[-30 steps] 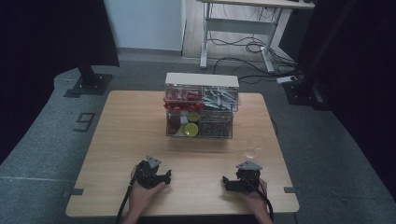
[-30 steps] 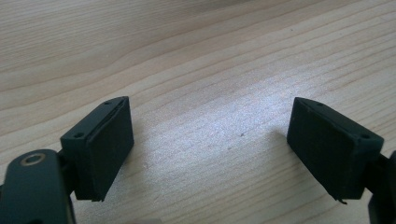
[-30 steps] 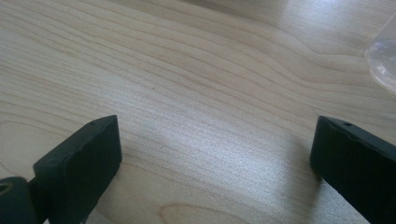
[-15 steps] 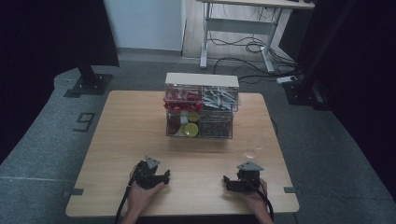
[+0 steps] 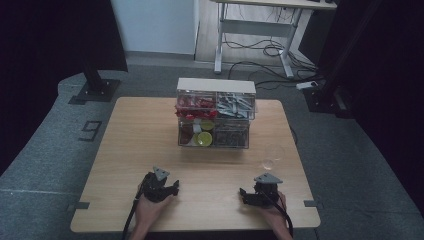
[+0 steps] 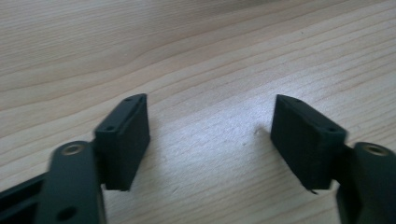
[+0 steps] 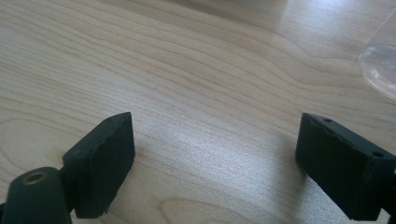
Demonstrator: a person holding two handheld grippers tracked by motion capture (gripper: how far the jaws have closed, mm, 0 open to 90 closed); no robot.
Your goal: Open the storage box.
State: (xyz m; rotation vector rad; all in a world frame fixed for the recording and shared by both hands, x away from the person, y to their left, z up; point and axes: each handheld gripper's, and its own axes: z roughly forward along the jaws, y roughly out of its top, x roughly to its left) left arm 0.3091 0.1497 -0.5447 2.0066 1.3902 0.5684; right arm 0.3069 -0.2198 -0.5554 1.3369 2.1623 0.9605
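My left gripper [image 5: 172, 190] rests on the wooden table [image 5: 140, 145] near its front edge, held in a hand. In the left gripper view its black jaws stand wide apart over bare wood [image 6: 210, 121], nothing between them. My right gripper [image 5: 243, 195] lies at the front right, also hand-held. Its jaws are open too [image 7: 212, 144], with only table between them. A clear glass [image 5: 272, 156] stands just beyond the right gripper; its base shows at the upper right of the right gripper view [image 7: 380, 65].
A clear drawer organiser [image 5: 215, 120] with a white top stands at the table's back middle, holding red items, grey utensils, green and dark contents. A desk frame with cables [image 5: 260, 45] stands on the floor behind. Black stands flank the table.
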